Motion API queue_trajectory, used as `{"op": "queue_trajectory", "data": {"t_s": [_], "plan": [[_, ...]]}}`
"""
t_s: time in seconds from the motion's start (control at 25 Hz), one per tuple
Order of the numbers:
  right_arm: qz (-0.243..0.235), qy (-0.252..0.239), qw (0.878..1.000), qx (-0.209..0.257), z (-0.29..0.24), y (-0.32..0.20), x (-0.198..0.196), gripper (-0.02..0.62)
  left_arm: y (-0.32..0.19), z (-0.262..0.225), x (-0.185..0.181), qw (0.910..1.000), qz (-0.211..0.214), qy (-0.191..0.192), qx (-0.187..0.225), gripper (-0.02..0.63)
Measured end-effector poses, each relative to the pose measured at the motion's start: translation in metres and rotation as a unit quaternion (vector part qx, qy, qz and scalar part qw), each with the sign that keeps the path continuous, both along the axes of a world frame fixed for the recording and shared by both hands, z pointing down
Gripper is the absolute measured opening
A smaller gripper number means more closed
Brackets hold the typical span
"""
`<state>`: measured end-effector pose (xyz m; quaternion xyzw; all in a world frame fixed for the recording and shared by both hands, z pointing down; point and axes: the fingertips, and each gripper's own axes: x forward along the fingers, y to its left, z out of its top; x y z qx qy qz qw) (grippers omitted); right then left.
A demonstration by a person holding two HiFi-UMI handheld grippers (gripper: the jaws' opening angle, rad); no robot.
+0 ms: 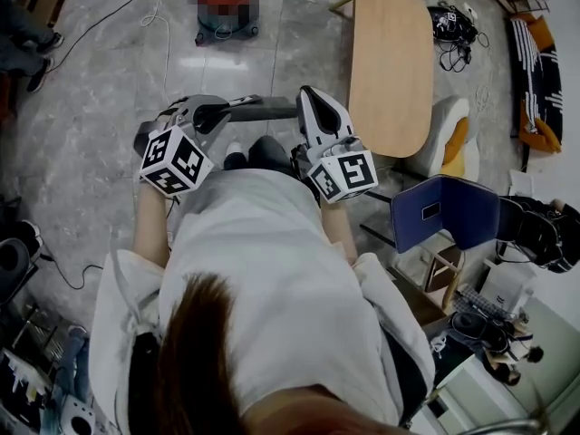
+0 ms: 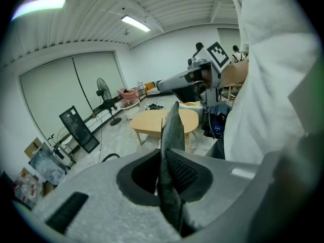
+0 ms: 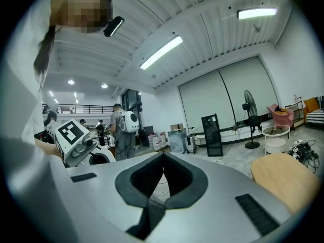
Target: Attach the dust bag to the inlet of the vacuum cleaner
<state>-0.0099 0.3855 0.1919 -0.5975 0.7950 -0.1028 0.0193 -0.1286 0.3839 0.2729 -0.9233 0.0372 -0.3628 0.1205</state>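
Observation:
My left gripper [image 1: 216, 113] is shut on a thin grey dust bag [image 1: 265, 110], which reaches from its jaws to the right, in front of the person. In the left gripper view the dust bag [image 2: 172, 128] stands edge-on between the closed pads of the left gripper [image 2: 165, 158]. My right gripper [image 1: 308, 96] is held level beside it, shut with nothing in it; its jaws meet in the right gripper view [image 3: 163, 157]. The red vacuum cleaner [image 1: 227, 24] stands on the floor far ahead, partly under a blurred patch.
A long wooden table [image 1: 390, 62] stands ahead on the right, with cables [image 1: 453, 30] beyond it. A blue chair [image 1: 444, 211] is close on the right. A floor fan [image 2: 104, 97] and a black panel [image 2: 78, 128] stand by the far wall. A person with a backpack [image 3: 121, 128] stands in the distance.

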Motion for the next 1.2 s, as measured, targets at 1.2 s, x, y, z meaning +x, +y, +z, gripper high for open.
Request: {"op": "queue_trajectory", "data": {"t_s": [1.2], "plan": [[-0.112, 0.017, 0.993, -0.015, 0.013, -0.189, 0.121, 0.002, -0.179, 0.006, 0.122, 0.9953, -0.097, -0.001, -0.001, 0.039]]}}
